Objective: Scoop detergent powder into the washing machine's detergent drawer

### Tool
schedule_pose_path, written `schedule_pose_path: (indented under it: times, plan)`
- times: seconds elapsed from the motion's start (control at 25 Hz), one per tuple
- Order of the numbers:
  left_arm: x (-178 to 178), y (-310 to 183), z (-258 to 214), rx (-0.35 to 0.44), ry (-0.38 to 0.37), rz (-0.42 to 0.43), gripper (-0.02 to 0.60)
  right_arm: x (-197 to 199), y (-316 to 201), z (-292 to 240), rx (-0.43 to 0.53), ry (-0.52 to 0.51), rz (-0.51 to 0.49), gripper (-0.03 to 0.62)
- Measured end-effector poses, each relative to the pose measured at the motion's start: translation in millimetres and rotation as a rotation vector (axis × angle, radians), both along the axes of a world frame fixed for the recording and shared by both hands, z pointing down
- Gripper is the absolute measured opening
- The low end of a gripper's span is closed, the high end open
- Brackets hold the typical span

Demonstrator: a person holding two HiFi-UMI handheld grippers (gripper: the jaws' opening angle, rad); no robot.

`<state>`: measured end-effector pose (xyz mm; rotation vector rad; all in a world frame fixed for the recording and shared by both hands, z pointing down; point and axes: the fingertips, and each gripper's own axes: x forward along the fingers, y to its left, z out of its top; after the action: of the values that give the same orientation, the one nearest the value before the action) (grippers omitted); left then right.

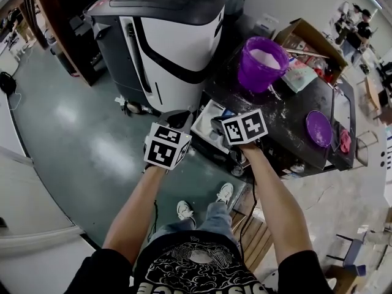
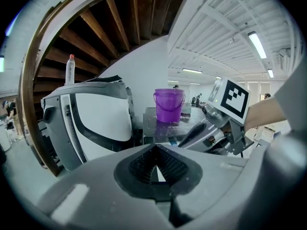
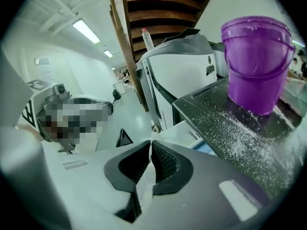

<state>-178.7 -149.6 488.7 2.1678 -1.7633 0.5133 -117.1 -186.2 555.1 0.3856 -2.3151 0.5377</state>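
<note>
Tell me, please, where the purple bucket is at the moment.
The purple bucket stands upper right in the head view, on the dark table beside the washing machine, beyond the right gripper.

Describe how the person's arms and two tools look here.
Left tool and right tool: grey bodies, black ribbed pads, each topped by a white cube with black square markers. Black short sleeves on a white-patterned black T-shirt.

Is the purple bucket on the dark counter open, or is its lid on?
Open. The head view looks into the purple bucket and shows white powder inside; a purple lid lies apart on the counter.
</note>
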Motion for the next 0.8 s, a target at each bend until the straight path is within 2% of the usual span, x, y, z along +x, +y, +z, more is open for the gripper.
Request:
schedule_pose_path:
  times: [0.44, 0.8]
  plan:
    - [-4.1, 0.9, -2.6, 0.004, -0.003, -0.013, 0.002, 1.0, 1.9, 1.5, 0.135, 0.098, -0.103, 0.029]
    - [-2.7, 0.3, -4.7, 0.007, -0.005, -0.011, 0.002, -1.9, 4.7, -1.7, 0.324, 0.176, -0.225, 0.029]
